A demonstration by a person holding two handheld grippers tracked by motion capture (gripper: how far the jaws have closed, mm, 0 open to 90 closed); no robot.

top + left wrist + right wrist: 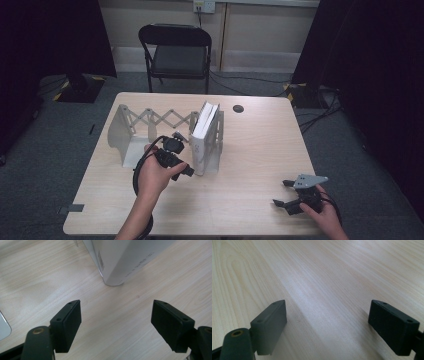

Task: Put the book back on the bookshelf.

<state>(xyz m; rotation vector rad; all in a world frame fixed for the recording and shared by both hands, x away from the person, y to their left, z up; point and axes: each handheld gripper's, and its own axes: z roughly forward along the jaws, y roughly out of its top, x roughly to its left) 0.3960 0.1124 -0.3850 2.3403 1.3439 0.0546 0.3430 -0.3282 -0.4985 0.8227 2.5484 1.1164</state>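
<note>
Left gripper (186, 169), jaws spread and empty, sits just beside the upright white book (202, 137) in the rack (120, 131); right gripper (285, 194), also spread, rests well apart.

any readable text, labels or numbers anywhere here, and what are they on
No text can be read.
White book: a line of grey print along its spine and a small label like a barcode on its cover show in the left gripper view, both too blurred to read.
White book in the high view: faint marks on the spine, too small.
</note>
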